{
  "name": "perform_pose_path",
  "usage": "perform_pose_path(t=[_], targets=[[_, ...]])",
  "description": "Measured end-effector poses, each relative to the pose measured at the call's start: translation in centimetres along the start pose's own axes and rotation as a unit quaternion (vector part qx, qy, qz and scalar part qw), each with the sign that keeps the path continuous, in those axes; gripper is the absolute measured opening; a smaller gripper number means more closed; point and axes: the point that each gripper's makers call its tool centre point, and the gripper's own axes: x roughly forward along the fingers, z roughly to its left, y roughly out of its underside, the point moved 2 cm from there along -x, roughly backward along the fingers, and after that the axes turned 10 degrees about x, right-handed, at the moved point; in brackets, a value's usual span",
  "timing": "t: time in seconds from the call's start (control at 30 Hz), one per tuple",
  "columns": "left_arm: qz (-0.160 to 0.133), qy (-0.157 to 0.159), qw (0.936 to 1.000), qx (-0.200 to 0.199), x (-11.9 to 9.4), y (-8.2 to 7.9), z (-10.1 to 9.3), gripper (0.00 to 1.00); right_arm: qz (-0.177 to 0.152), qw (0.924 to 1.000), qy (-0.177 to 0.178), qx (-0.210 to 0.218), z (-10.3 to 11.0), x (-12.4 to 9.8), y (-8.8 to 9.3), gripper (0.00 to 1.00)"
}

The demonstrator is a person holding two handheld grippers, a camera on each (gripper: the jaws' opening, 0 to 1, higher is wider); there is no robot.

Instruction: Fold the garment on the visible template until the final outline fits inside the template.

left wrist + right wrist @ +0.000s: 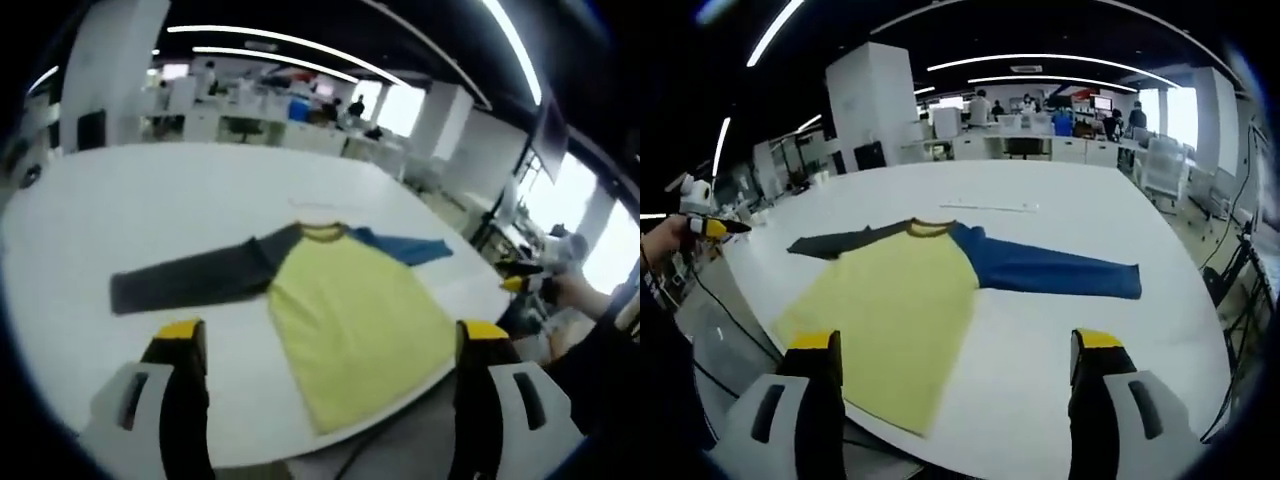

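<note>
A long-sleeved shirt lies flat on the white table (120, 210), its collar towards the far side. The body is yellow (350, 320) (890, 315), with one dark grey sleeve (190, 280) (835, 242) and one blue sleeve (405, 247) (1050, 268), both spread out sideways. My left gripper (332, 332) hovers open over the table's near edge at the shirt's hem, with nothing between the jaws. My right gripper (956, 342) is also open and empty, short of the hem from the opposite corner. A thin pale strip (990, 207) lies on the table beyond the collar.
The shirt's hem hangs slightly over the near table edge (970, 455). A hand holds the other gripper (530, 282) (708, 227) off the table's side. A black cable (735, 325) runs along the floor. Desks, chairs and people (1025, 120) fill the office behind.
</note>
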Motion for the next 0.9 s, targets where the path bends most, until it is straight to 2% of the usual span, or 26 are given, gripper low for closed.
perform_pose_path(t=[0.13,0.33,0.5,0.9], targets=[[0.004,0.008,1.0000,0.001,0.2,0.1,-0.3,1.00,0.003,1.0000,0.000,-0.001,-0.1,0.4,-0.1,0.94],[0.007,0.000,1.0000,-0.003,0.1,0.4,0.7,0.99,0.015,0.9998,-0.005,-0.008,0.1,1.2,0.0,0.94],[0.015,0.000,0.9999,-0.004,0.1,0.8,0.9,0.99,0.013,0.9999,-0.004,-0.004,-0.1,1.5,-0.2,0.94],[0.021,0.005,0.9998,-0.004,1.2,0.6,1.1,0.99,0.018,0.9998,0.010,0.006,-2.4,2.2,-0.4,0.93]])
